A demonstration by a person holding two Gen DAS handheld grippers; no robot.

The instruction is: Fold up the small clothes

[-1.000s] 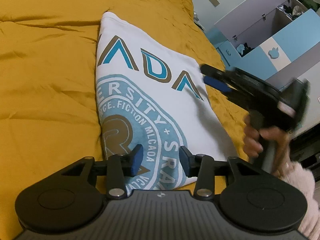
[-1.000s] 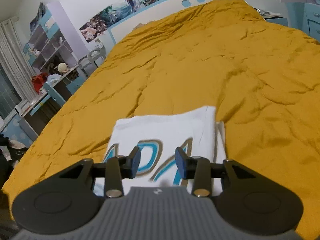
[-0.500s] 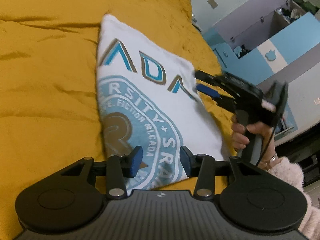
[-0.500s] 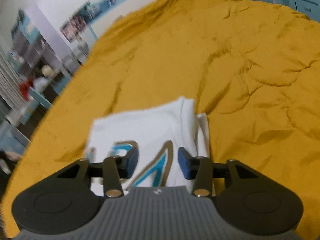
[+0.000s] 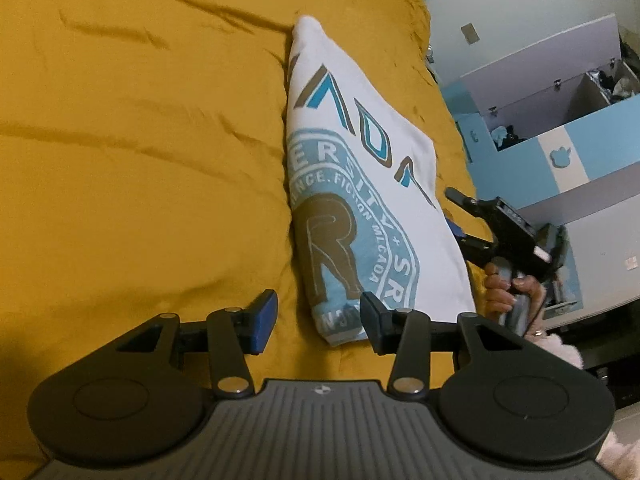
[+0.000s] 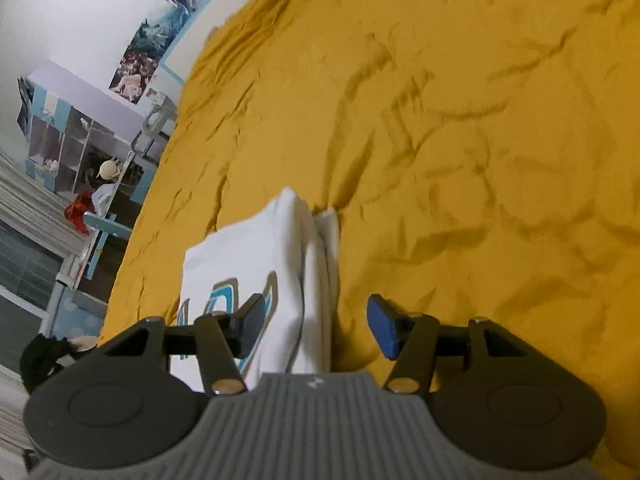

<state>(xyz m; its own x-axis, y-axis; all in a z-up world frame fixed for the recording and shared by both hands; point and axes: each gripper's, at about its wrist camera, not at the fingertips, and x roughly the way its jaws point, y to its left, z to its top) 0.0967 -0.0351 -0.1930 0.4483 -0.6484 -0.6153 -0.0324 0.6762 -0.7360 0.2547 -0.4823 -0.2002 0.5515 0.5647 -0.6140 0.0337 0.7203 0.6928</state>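
Observation:
A folded white T-shirt [image 5: 360,200] with a blue and brown print lies on the mustard-yellow bedspread [image 5: 140,140]. My left gripper [image 5: 318,322] is open, its fingers straddling the shirt's near corner, holding nothing. My right gripper [image 6: 316,322] is open over the shirt's folded edge [image 6: 308,248]. In the left wrist view the right gripper [image 5: 460,216] sits at the shirt's right edge, held by a hand [image 5: 504,288].
The yellow bedspread [image 6: 460,140] stretches far ahead and to the right. A blue and white cabinet [image 5: 560,120] stands right of the bed. Shelves and a chair [image 6: 100,168] stand off the bed's left side, under wall posters [image 6: 160,40].
Both grippers have opened wider. The left has shifted left so the shirt's near corner lies between its fingers; the right has dropped lower along the shirt's edge.

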